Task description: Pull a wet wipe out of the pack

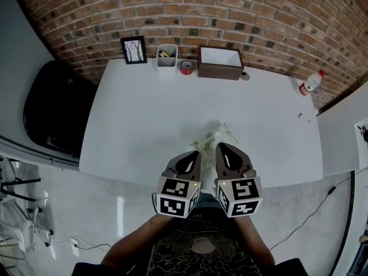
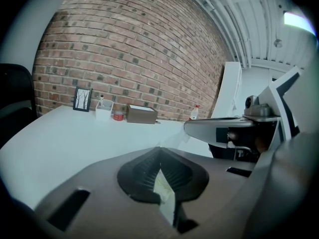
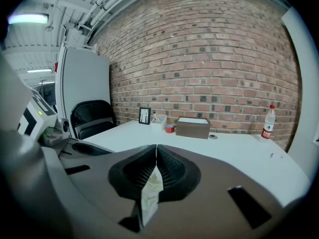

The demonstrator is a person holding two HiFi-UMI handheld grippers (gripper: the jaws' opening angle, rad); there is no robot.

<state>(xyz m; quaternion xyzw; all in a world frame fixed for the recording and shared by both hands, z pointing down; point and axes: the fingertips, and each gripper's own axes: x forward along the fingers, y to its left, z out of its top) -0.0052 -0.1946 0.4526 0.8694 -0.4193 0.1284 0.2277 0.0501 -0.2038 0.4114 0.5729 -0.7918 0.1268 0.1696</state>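
The wet wipe pack, pale with green print, lies near the front edge of the white table. My left gripper comes at it from the near left and my right gripper from the near right, side by side. In the left gripper view the left gripper has its jaws shut, with a strip of the pale green-printed pack pinched between them. The right gripper is also shut, with a fold of the same pack held between its jaws. Most of the pack is hidden behind the jaws.
Along the brick wall stand a framed picture, a white holder, a red tape roll and a brown box. A water bottle stands at the far right corner. A black chair is left of the table.
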